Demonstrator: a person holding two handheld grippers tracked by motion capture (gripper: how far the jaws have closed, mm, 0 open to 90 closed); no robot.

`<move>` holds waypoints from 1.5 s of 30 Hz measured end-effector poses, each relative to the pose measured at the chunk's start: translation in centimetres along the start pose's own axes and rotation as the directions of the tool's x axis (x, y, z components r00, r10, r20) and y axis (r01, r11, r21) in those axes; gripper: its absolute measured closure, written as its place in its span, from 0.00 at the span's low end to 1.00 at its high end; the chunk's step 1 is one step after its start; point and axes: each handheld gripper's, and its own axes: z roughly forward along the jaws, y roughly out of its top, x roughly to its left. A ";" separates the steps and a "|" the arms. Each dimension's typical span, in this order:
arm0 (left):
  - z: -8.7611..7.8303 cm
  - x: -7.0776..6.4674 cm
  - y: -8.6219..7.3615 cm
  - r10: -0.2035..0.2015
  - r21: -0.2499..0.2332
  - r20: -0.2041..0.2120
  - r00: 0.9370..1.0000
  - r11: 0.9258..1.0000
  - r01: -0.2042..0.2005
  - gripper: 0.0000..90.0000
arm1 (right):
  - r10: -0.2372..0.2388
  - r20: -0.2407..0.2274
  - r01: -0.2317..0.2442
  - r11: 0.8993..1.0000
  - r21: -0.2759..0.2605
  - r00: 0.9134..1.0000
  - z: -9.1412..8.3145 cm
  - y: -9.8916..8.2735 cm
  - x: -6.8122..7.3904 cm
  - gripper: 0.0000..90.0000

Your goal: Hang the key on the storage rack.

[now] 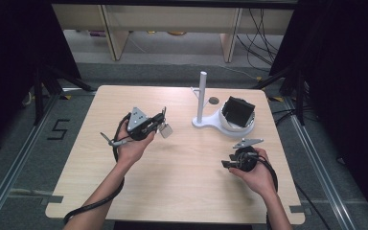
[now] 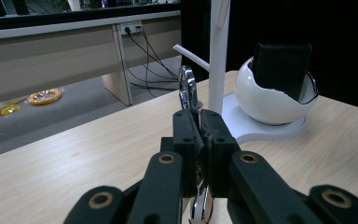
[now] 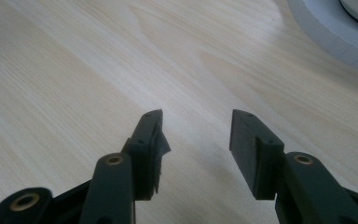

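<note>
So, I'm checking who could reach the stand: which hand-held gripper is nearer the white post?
Left. The left hand-held gripper, shut on a metal ring, sits beside the white post; the right hand-held gripper, open, lies nearer the person.

Black "5" marked on floor [image 1: 57, 129]

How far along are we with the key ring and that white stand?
Already done: the left gripper is shut on a metal key ring and holds it above the table. In hand: carrying it toward the white stand. Probably left: hanging it on the stand's side peg, still bare. The right gripper waits open.
</note>
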 end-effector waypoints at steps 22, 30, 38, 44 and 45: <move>3.1 -0.8 2.3 0.016 -0.027 -0.018 1.000 1.000 -0.017 0.95 | -0.017 0.003 0.017 1.000 -0.016 1.000 -0.1 0.0 -0.1 0.61; 4.4 -1.3 2.7 0.061 -0.028 -0.046 0.997 0.998 -0.062 0.95 | -0.009 -0.002 0.009 1.000 -0.007 1.000 -0.1 0.0 0.1 0.61; 5.0 -1.9 3.3 0.070 -0.031 -0.065 0.995 0.997 -0.072 0.95 | -0.009 -0.003 0.009 1.000 -0.004 1.000 -0.1 0.0 0.1 0.60; 5.4 -2.1 3.7 0.073 -0.041 -0.065 0.995 0.996 -0.076 0.94 | -0.008 -0.001 0.008 1.000 -0.007 1.000 -0.2 0.0 0.1 0.60; 5.4 -2.1 3.7 0.076 -0.041 -0.066 0.995 0.996 -0.079 0.95 | -0.009 -0.001 0.009 1.000 -0.008 1.000 -0.2 0.0 0.1 0.60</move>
